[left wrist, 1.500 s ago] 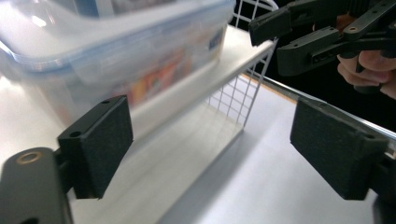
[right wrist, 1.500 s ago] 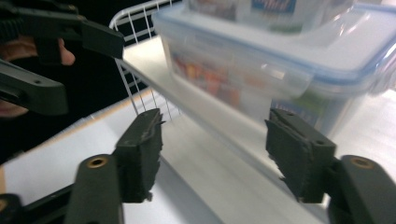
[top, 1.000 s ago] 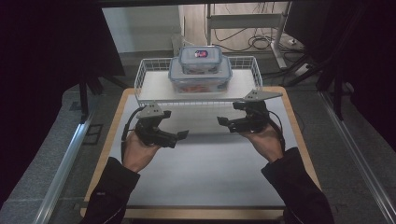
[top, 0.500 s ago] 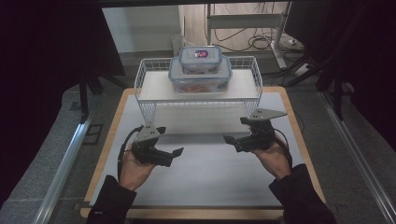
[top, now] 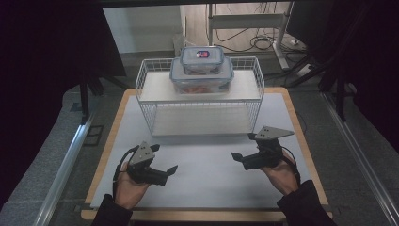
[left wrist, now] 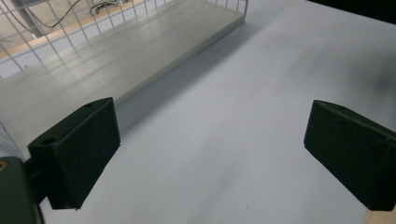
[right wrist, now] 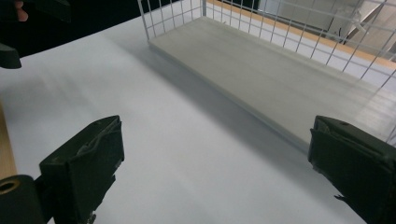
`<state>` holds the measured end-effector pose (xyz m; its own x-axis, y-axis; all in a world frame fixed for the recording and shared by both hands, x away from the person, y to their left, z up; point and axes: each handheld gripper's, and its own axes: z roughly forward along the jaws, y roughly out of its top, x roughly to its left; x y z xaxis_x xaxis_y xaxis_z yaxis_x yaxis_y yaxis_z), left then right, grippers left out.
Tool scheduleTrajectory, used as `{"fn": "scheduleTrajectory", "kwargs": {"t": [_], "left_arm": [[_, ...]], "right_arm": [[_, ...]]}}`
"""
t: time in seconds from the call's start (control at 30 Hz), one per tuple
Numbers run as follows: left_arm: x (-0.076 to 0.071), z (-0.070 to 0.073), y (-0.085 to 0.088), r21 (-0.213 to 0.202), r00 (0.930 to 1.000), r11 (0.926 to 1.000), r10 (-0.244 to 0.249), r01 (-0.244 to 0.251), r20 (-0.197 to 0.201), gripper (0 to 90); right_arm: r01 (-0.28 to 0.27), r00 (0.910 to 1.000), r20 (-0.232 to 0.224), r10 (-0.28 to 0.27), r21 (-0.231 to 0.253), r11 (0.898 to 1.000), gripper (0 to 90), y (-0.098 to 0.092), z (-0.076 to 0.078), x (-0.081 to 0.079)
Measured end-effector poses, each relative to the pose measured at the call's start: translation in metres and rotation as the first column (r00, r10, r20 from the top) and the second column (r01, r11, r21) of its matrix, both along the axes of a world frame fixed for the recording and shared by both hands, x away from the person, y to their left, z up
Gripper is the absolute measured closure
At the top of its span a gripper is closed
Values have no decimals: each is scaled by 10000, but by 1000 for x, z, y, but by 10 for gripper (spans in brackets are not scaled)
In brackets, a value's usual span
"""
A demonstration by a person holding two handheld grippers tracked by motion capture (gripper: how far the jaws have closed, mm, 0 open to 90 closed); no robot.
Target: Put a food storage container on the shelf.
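Both grippers hover low over the white mat [top: 207, 155] that covers the desk [top: 301, 127], each held in one of the person's hands, and neither has hold of anything. The left gripper [top: 170, 169] has its fingers [left wrist: 77, 149] spread wide, with only bare mat between them; its tips point toward the middle of the desk. The right gripper [top: 236, 157] has its fingers [right wrist: 84, 163] just as far apart, having just been opening, and again nothing lies between them. The two sets of tips face each other across a stretch of bare mat, well apart. Beyond both pairs of fingers, on the far half of the mat, stands a white wire rack [top: 200, 106] with a pale lower shelf [right wrist: 275, 70] and an upper shelf; its front edge lies just ahead of the left fingers in the left gripper view and ahead and to the right of the right fingers in the right gripper view. On the upper shelf, farther off and higher than either gripper, sits a clear lidded container [top: 201, 75], and a smaller lidded container [top: 202, 58] rests stacked on top of it. Neither container is touched by any finger.
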<state>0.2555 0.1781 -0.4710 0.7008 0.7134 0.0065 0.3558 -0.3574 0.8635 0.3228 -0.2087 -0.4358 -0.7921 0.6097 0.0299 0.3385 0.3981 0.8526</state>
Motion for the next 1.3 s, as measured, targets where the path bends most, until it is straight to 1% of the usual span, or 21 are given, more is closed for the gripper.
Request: {"fn": "scheduleTrajectory", "kwargs": {"t": [0.07,0.1,0.23,0.37,0.47,0.53,0.73,0.87,1.03,1.13,1.17,1.3], "left_arm": [[-4,-5,2,109,9999,9999,106,-106,11,35],[-7,-9,3,227,9998,9995,197,-198,26,34],[-13,-17,7,588,9992,9974,407,-409,55,31],[-19,-23,10,667,9986,9964,528,-526,1,28],[-23,-28,11,816,9981,9949,601,-590,-112,28],[-25,-32,11,876,9977,9944,619,-593,-266,26],[-30,-43,10,1256,9956,9902,696,-614,-627,20],[-34,-49,9,1240,9930,9904,734,-617,-921,12],[-37,-55,7,1370,9881,9891,732,-545,-1356,7],[-36,-55,8,1345,9881,9893,748,-566,-1345,8],[-36,-55,9,1241,9873,9904,774,-602,-1386,9],[-35,-54,12,1105,9871,9915,838,-689,-1365,10]], "right_arm": [[46,10000,-21,-46,-37,10000,34,-3,-5,-3],[79,10000,-57,-79,-65,9999,34,-4,-8,-5],[183,9996,-195,-188,-236,9996,34,-9,-19,-10],[292,9991,-290,-304,-411,9987,34,-14,-27,-14],[335,9990,-295,-350,-518,9981,34,-17,-32,-18],[375,9987,-322,-396,-635,9973,34,-18,-36,-20],[437,9981,-390,-475,-943,9946,34,-20,-45,-25],[467,9979,-395,-517,-1191,9918,34,-21,-54,-29],[519,9958,-678,-616,-1357,9894,34,-24,-64,-32],[507,9939,-890,-647,-1519,9871,34,-25,-68,-33],[514,9937,-911,-660,-1543,9867,34,-25,-68,-33],[497,9942,-862,-638,-1571,9863,34,-23,-69,-33]]}}
